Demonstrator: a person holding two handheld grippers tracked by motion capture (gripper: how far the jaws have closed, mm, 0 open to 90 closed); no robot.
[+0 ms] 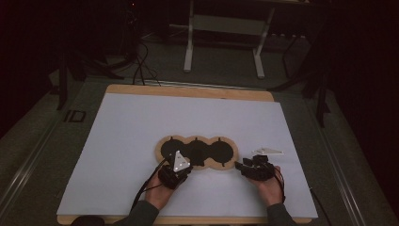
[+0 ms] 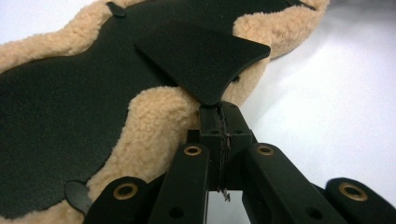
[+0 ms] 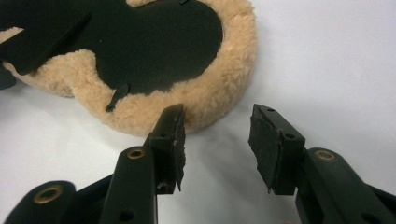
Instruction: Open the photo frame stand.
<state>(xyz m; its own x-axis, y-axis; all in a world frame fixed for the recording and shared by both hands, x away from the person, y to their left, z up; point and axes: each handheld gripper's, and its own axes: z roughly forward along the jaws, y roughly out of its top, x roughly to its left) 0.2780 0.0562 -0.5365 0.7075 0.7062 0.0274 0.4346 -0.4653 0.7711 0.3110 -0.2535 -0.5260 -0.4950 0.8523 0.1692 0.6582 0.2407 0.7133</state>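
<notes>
Table: a wooden table (image 1: pixel 188 90) is sitting under a big white sheet (image 1: pixel 141 136) that is covering nearly the whole top, just a strip of wood peeking out at the far edge.

Fleece piece: a tan fleece pad (image 1: pixel 162 142) with three round black lobes in a row is lying flat around the middle of the sheet, a bit toward the person's side. Close up in the left gripper view the fleece pad (image 2: pixel 154 112) is looking properly woolly, with a black inner layer (image 2: pixel 51 116) spreading across it.

Black flap: a pointed black flap (image 2: pixel 201 60) is lifting up off the pad's near edge, tip coming down right into the left jaws.

Left gripper: left gripper (image 1: pixel 175 175) is sitting at the pad's near-left edge, grey three-cornered plate on top. In its own view the left gripper (image 2: pixel 219 109) is pinching its jaws together on the tip of that flap.

Right gripper: right gripper (image 1: pixel 242 165) is hanging just beside the pad's right end. In its own view the right gripper (image 3: pixel 217 140) is spreading its jaws wide with nothing between them, the fleece rim (image 3: pixel 219 93) sitting just beyond the tips.

Hands: both of the person's hands are coming in from the bottom edge, one gripper each.

Extra bit: a small white flat thing (image 1: pixel 268 151) is lying on the sheet just beyond the right gripper, can't tell what it is.
</notes>
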